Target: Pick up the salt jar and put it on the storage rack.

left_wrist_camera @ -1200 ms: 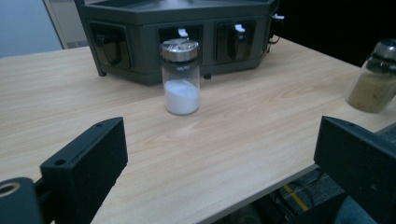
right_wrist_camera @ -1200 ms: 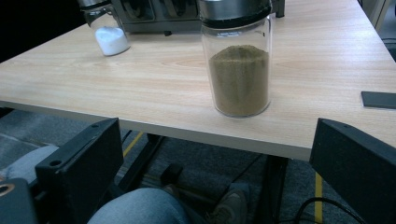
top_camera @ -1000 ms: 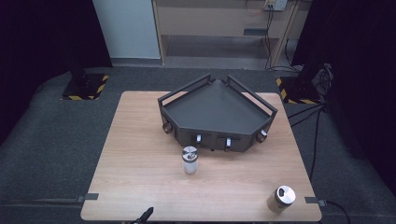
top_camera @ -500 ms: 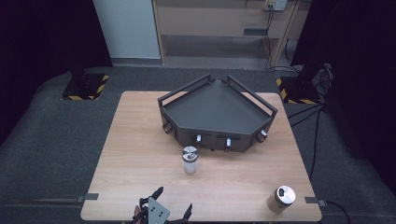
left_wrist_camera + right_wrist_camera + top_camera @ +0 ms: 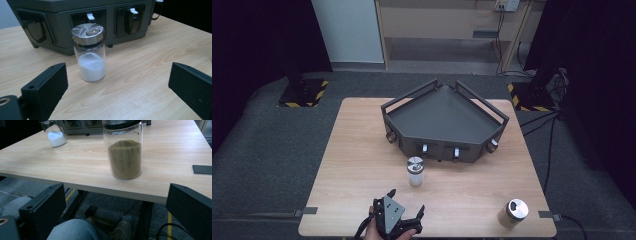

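From the high view, your left gripper [image 5: 406, 214] sits at the near edge of the counter [image 5: 362, 150], jaws spread and holding nothing. The salt jar [image 5: 415, 171] stands upright just in front of the grey angular tray [image 5: 444, 112], between the tray and your gripper. The brown-spice jar [image 5: 513, 213] stands well off to the right of the tray, at the counter's near corner.

In the left gripper view, the salt jar [image 5: 90, 52] is centred between your wide-open jaws, still apart from both. Its long axis is vertical, with the metal cap [image 5: 87, 32] on top. My judgement is that reaching for this jar is the step in hand: go straight forward, keep the jaws level, and close on the glass below the cap (the cap looks slippery). Stop short of the tray's front panel [image 5: 82, 15].

In the right gripper view, your right gripper [image 5: 115, 205] is also spread and empty, held below counter height; the brown-spice jar [image 5: 125, 152] stands upright near the edge, ahead of the tray [image 5: 82, 126].
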The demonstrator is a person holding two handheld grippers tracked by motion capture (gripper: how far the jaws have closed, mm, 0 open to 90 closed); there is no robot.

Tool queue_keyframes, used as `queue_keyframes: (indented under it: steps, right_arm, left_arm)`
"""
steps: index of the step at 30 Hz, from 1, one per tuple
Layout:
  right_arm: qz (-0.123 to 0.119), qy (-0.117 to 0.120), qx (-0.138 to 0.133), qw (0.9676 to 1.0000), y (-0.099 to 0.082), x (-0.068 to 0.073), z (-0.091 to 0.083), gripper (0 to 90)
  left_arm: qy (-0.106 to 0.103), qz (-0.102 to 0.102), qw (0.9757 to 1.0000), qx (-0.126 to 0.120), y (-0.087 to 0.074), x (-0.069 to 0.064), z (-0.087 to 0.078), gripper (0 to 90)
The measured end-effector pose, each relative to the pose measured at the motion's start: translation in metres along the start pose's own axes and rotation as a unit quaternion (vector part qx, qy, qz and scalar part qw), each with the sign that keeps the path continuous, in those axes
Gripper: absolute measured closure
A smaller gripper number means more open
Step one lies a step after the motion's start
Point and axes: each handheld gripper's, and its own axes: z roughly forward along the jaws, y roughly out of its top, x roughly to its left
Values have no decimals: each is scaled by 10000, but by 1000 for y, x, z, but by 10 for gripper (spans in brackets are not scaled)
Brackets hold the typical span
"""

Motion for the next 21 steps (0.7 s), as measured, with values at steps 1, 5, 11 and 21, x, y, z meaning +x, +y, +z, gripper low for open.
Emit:
queue_keyframes:
  steps: [1,5,11,21]
  right_arm:
    - [5,4,13,10000,0,0,0,32]
    - [21,-21,22,10000,0,-1,1,32]
    - [25,-2,54,10000,0,-1,3,32]
    - [47,2,99,9999,0,-3,5,32]
  left_arm:
    - [-3,0,10000,39,1,1,3,15]
    - [7,-2,10000,60,1,2,12,15]
    - [8,-5,10000,75,2,4,22,15]
    - [64,-68,9998,175,2,7,41,16]
